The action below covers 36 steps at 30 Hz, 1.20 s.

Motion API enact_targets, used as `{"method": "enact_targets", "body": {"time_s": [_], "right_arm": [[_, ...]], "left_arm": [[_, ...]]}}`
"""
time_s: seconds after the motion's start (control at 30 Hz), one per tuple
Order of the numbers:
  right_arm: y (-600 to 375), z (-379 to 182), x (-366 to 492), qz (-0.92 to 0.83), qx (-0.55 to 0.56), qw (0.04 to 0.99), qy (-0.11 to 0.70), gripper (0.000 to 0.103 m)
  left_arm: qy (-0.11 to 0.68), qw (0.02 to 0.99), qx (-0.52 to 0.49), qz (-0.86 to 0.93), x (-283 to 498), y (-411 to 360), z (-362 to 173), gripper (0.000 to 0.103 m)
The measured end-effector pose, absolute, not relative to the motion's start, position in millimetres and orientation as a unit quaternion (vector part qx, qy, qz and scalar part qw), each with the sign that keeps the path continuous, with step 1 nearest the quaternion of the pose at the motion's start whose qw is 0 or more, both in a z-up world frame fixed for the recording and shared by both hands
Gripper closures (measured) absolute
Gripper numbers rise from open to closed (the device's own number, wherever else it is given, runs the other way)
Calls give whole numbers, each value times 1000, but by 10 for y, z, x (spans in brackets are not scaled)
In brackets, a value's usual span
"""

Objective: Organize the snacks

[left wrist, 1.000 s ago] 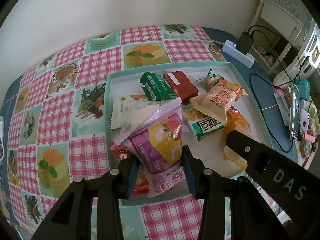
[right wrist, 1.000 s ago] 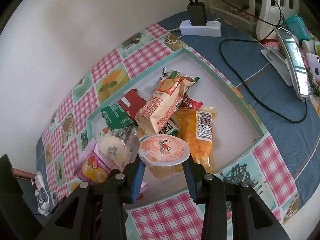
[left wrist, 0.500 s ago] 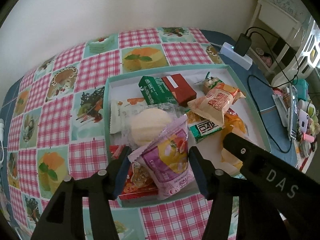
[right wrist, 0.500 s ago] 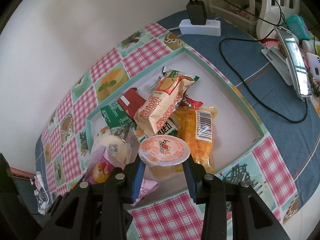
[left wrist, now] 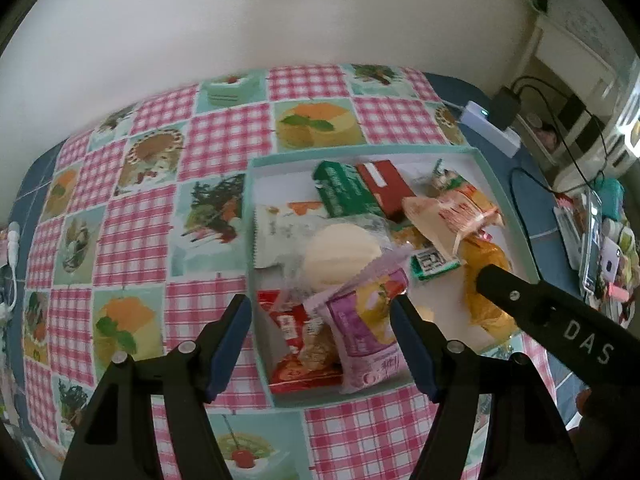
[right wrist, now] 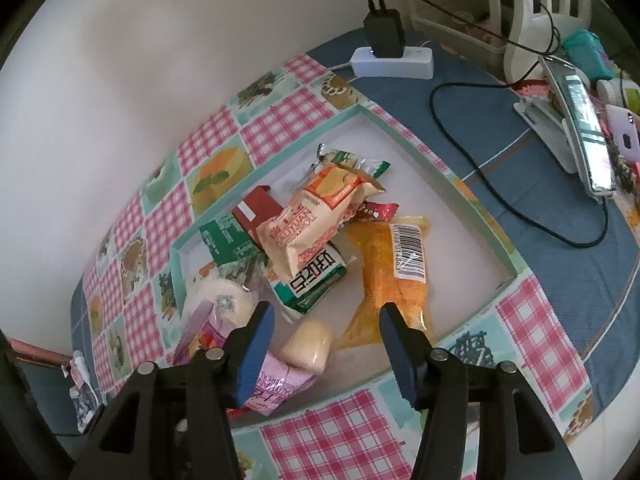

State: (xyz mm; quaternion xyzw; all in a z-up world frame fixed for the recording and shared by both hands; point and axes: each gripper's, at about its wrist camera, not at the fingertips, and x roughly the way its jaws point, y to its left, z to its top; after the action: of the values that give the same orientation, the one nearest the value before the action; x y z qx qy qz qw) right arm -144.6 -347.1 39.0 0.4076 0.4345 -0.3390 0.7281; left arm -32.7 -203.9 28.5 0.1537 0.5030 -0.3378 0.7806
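Many snack packets (right wrist: 308, 236) heaped in shallow teal-rimmed tray (right wrist: 476, 216)

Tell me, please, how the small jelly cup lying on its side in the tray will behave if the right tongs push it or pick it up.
The jelly cup lies on its side between the open right tongs, touching neither, so a push would probably roll it. Its walls look smooth, so it may slip. The tapered shape could squeeze out of a loose grip.
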Motion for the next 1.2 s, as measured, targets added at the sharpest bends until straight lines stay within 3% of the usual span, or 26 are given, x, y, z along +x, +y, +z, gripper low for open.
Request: {"method": "enact_targets", "body": {"time_s": [0.17,0.3,0.57,1.2], "right_arm": [[-3477,376,-1437,-342,406,726,438,33],[-3452,365,-1410,-340,398,728,442,27],[-3387,347,-1359,-332,374,744,443,0],[-2692,330,-1273,-307,290,777,467,0]], "left_arm": [[505,799,129,-300,-164,-1874,320,19],[504,813,101,-272,-15,-1701,366,19],[508,836,88,-188,300,-1365,283,13],[512,837,117,-153,130,-749,171,13]]}}
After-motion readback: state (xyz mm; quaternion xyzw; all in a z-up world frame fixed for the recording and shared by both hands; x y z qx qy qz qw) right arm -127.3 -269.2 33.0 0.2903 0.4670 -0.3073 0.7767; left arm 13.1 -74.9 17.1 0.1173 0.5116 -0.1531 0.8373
